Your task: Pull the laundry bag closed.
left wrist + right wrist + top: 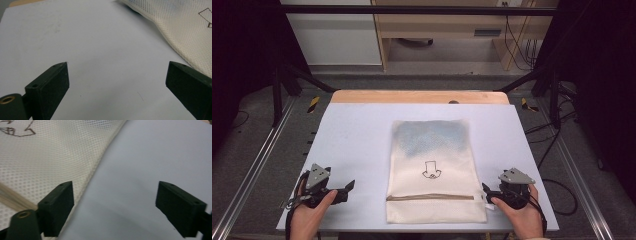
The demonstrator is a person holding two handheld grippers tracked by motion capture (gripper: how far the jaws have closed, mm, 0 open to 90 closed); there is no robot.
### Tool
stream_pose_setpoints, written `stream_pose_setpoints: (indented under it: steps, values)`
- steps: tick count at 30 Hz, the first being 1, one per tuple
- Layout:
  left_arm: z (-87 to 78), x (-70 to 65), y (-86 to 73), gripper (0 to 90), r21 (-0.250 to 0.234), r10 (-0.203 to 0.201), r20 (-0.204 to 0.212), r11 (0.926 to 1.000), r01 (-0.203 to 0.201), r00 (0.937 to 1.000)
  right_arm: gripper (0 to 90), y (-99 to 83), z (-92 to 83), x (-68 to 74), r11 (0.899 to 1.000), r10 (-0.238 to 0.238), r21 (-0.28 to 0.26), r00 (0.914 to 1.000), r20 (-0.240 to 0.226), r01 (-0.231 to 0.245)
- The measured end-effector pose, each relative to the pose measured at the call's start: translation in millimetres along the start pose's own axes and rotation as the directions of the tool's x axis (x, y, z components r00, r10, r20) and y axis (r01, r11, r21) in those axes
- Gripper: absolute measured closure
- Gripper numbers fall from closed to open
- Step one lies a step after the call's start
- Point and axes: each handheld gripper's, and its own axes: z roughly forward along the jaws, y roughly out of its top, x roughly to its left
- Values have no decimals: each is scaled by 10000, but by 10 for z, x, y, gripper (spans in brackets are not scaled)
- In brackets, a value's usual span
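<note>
Fingers of both grippers (346, 189) (486, 192) released, empty; mesh bag (432, 170) flat on tabletop (352, 135). Risk: thin fabric slipping a pinch.

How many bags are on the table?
1. A cream mesh bag lies flat in the middle of the white table, between the left gripper and the right gripper. Something bluish shows through its far end; nothing else is on the table.

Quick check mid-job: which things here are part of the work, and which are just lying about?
In play:
- mesh bag flat on the table, zipper near the person
- left gripper, open, beside the bag
- right gripper, open, at the bag's edge

Lying about:
- cables on the floor
- wooden furniture behind
</note>
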Motion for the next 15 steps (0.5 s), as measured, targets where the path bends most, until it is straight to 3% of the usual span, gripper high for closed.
stream_pose_setpoints:
  steps: [8,12,13,15]
  values:
    - [41,-41,0,48,42,217,57,9998,-217,9997,258,182,-5,173,9950,-921,330,9933,-705,946]
    - [52,-56,3,52,226,284,72,9993,-286,9996,306,329,-10,310,9870,-1515,385,9830,-1035,1561]
    - [54,-59,3,56,290,323,50,9991,-325,9995,335,403,5,369,9830,-1704,441,9756,-1384,1780]
    - [67,-64,-4,56,469,335,99,9983,-339,9994,349,474,23,428,9778,-1910,554,9684,-1602,2020]
